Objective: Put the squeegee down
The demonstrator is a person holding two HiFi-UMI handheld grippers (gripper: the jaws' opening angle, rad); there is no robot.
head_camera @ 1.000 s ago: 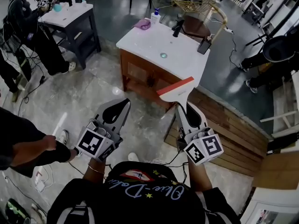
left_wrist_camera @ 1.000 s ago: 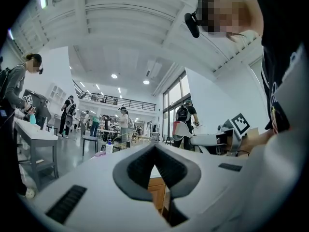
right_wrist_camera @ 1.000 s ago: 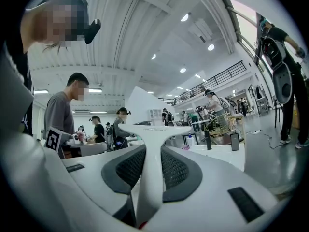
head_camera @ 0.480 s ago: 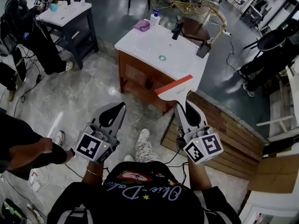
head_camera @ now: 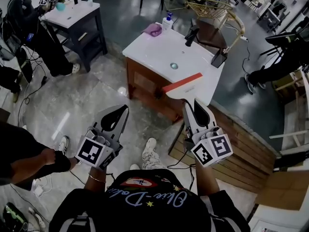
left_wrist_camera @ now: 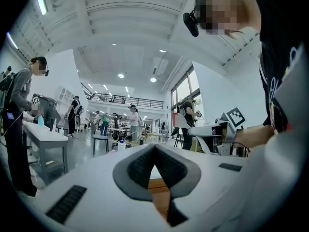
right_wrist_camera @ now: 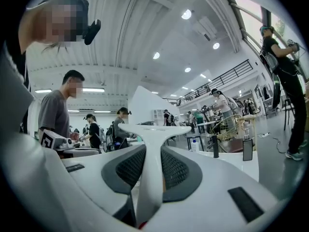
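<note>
Head view: my right gripper [head_camera: 193,106], centre-right, is clamped on the white squeegee [head_camera: 187,90], its red blade by the sink counter [head_camera: 154,47]; left gripper [head_camera: 119,112] lower left. Left gripper view: jaws together (tips touching). Right gripper view: pads press the squeegee's handle, mid-frame.

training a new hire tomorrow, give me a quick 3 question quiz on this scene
1. True or false: the left gripper is holding the squeegee.
2. What colour is the strip along the squeegee's wide edge? A red, B blue, C green.
3. Fill in: the right gripper is shut on the squeegee's white ____.

Key: 1 false; 2 A; 3 handle
</note>
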